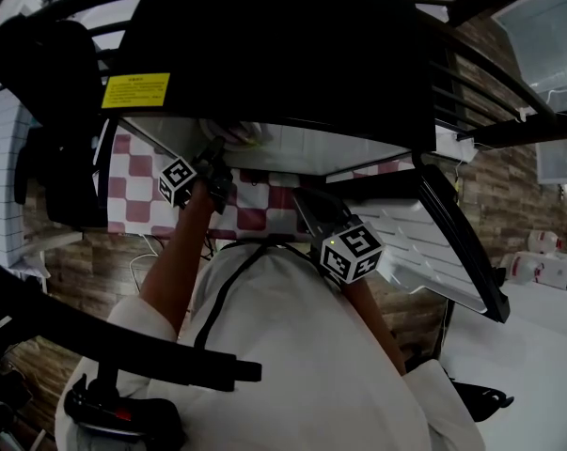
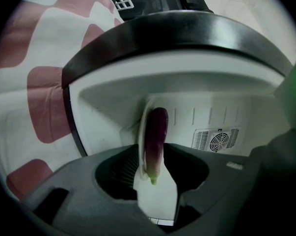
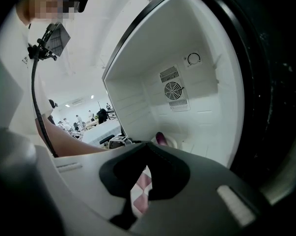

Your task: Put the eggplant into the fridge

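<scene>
Dark purple long eggplant (image 2: 156, 141) is already lying inside the small black fridge with a white interior (image 2: 108, 97), on a white round dish (image 3: 174, 142) near the back wall with the fan vent.

Left gripper (image 2: 156, 200) is reaching into the fridge. Its jaws are standing wide apart with the eggplant's green stem end in line between them, and the pads are not pressing on it. It's holding nothing.

Right gripper (image 3: 140, 191) is pointing into the fridge from the door side. Its jaws are sitting a little apart and empty, with only red-and-white checked cloth (image 1: 255, 209) showing through the gap.

Risks from here, my read:
- Either left jaw is sitting close to the eggplant, so a crooked pull-out could be dragging it, or the dish, toward the front edge.
- The eggplant is round and the dish looks shallow, so any nudge could be rolling it off.
- White-lined fridge door (image 1: 424, 242) is hanging open, so closing looks like the step left, and a gripper in the opening would be getting caught.

Contents: dish plus eggplant, and I'm seeing nothing else inside.
</scene>
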### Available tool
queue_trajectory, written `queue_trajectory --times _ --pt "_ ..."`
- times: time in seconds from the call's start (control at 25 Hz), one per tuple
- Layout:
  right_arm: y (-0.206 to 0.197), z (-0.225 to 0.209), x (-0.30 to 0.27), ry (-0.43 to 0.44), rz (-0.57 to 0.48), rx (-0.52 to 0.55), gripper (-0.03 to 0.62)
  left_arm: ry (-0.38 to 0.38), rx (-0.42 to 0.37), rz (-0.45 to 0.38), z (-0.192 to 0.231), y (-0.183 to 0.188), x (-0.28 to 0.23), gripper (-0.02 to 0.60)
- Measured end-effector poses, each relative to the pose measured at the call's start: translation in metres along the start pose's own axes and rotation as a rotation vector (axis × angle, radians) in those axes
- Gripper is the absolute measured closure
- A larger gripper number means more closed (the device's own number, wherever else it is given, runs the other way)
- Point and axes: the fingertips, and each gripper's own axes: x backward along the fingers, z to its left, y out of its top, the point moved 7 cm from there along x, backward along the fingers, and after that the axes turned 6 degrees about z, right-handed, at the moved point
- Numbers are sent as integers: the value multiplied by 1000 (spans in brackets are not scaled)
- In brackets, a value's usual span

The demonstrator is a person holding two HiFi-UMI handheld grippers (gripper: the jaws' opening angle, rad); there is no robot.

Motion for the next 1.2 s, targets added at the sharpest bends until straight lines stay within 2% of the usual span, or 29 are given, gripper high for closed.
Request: queue_trajectory --times 0.28,0.44,0.56,0.72,0.88,1.2 --pt "-4 2 1 9 -11 -4 588 18 -13 -2 -3 -2 5 366" --pt "-5 4 0 21 -20 -4 588 17 -18 1 -6 -5 11 365" --pt "-5 5 -2 32 -26 -11 587 -3 -36 14 -12 -12 18 392" --pt "-5 7 -7 57 -30 -7 587 -17 -103 62 -25 -24 28 441" --pt "-5 9 -12 86 -31 3 586 -16 -190 100 -42 -35 39 453" --pt "-3 8 -16 111 -39 2 587 -49 -299 127 -75 -49 64 477"
